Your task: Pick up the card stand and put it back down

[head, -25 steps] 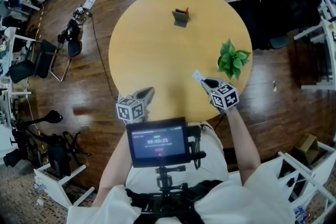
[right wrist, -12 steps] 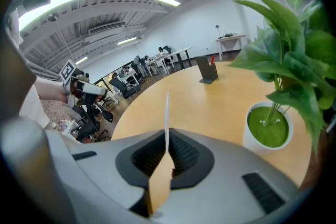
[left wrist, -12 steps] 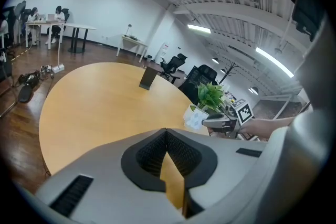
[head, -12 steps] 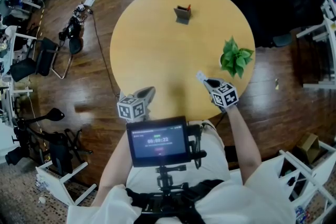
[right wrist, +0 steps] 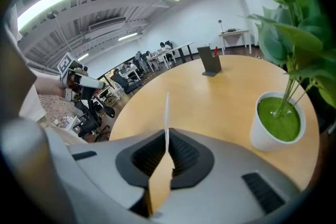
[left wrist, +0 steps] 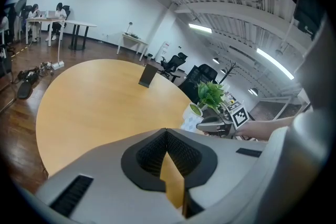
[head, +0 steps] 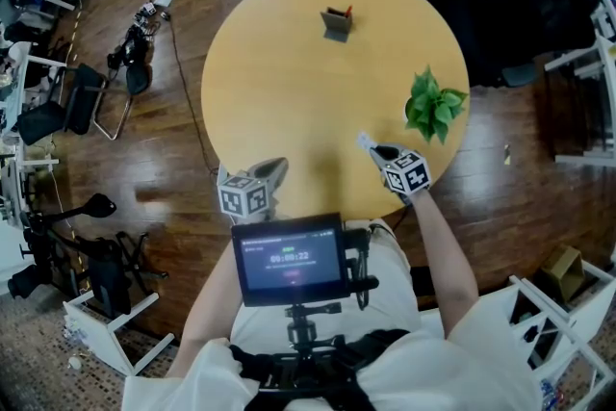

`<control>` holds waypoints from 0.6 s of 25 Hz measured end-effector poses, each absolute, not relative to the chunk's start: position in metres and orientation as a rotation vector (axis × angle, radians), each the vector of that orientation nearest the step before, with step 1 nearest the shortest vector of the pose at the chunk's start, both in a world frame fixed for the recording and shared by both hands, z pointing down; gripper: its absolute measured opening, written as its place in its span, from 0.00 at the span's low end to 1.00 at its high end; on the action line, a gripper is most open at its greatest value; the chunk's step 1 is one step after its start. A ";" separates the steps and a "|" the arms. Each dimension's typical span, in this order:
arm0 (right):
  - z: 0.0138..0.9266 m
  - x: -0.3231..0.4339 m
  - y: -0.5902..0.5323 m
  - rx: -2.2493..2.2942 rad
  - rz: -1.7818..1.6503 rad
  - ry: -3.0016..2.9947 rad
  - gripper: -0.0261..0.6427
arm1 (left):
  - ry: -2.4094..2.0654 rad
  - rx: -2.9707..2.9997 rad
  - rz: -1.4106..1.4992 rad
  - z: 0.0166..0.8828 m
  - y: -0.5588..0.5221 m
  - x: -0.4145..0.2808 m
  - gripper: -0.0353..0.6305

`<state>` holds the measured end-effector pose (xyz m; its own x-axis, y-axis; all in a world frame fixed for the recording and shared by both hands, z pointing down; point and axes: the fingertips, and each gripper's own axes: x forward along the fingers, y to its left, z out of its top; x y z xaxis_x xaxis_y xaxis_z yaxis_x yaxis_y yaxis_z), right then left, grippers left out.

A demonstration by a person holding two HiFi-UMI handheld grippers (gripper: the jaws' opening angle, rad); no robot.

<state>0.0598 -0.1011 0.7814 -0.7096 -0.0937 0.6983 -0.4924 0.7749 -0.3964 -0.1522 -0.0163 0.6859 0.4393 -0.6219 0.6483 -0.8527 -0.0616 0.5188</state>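
The dark card stand stands upright at the far side of the round wooden table, with a small red thing beside it. It also shows far off in the left gripper view, card stand, and in the right gripper view, card stand. My right gripper hovers over the near right part of the table, shut on a thin white card that I see edge-on as card. My left gripper sits at the near edge, shut and holding nothing.
A green plant in a white pot stands on the table's right side, close to my right gripper, pot. Chairs and cables ring the table on the wooden floor. A person's recording screen is below.
Hardly anything: the head view has shifted a little, and both grippers keep their places at the near edge, the right one still gripping the card.
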 end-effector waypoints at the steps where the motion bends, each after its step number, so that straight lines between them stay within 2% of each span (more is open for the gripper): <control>1: 0.783 0.059 -0.100 0.429 0.757 -2.278 0.09 | -1.270 1.768 0.312 0.687 -0.016 -0.153 0.05; 15: 0.817 0.064 -0.092 0.410 0.771 -2.237 0.09 | -1.286 1.703 0.284 0.699 -0.004 -0.162 0.05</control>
<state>0.0636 -0.0924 0.8171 -0.6875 -0.0598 0.7237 -0.4932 0.7699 -0.4050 -0.1624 -0.0044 0.6990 0.4197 -0.6221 0.6609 -0.8426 0.0036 0.5385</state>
